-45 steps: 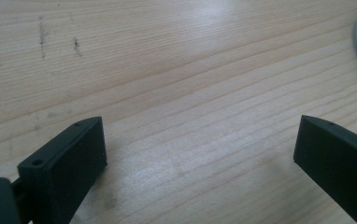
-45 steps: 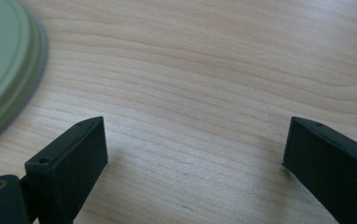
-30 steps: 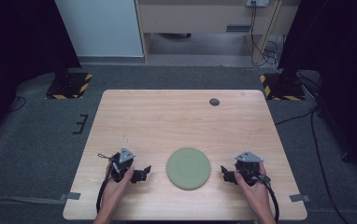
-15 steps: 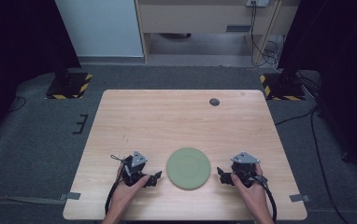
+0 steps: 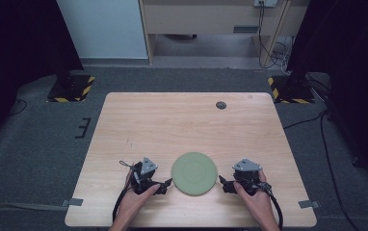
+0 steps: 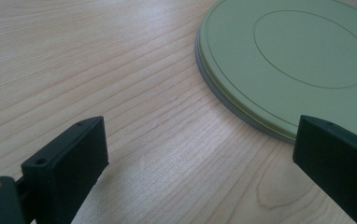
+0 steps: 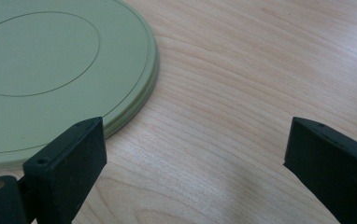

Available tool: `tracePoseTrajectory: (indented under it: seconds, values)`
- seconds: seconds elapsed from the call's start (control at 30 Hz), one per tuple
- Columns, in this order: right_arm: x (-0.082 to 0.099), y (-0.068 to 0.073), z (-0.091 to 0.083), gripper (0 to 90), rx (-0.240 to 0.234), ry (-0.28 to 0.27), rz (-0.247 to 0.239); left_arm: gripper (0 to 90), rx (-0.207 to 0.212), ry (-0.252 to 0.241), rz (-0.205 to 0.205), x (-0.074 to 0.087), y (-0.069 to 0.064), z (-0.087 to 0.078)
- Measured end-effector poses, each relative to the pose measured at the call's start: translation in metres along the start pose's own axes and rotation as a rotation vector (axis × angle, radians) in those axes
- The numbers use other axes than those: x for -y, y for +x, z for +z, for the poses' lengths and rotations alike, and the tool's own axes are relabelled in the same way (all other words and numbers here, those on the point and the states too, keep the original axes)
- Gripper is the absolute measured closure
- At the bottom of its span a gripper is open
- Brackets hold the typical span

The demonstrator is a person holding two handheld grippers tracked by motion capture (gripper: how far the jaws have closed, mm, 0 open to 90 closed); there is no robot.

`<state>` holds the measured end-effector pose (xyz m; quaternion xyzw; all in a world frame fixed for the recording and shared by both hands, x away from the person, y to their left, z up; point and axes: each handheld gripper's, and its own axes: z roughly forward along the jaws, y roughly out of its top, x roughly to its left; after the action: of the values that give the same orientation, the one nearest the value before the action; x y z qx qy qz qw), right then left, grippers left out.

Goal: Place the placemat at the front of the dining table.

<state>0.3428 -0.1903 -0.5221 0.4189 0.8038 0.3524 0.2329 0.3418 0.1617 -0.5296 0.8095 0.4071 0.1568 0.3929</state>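
The green plate [image 5: 194, 173] lies flat on the worktop [image 5: 172, 125], between your two grippers. You are at the approach step: the left gripper [image 5: 165, 185] and the right gripper [image 5: 222, 183] both stand wide open beside its rim, holding nothing. Next, I think, each must slide onto the thin edge. Count: one plate, two grippers, one dark round spot [image 5: 220, 105] far ahead of them

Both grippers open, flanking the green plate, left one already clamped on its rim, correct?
Not clamped. The left gripper is open beside the green plate, jaws wide apart with bare table between them, as the left gripper view shows. The right gripper is open too.
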Motion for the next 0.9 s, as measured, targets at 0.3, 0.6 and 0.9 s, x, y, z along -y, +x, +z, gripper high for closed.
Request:
tracePoseTrajectory:
  seconds: [0.3,0.6,0.9]
  values:
    - [-0.001,0.008,0.004,5.6,-0.015,0.012,-0.023,2.5,-0.009,0.005,0.022,-0.003,-0.006,0.005]
    - [-0.002,0.014,0.007,5.7,-0.028,0.018,-0.034,2.7,0.003,0.013,0.030,-0.004,-0.009,0.008]
    - [-0.004,0.016,0.010,4.3,-0.030,0.024,-0.035,0.2,-0.009,0.025,0.027,-0.004,-0.008,0.013]
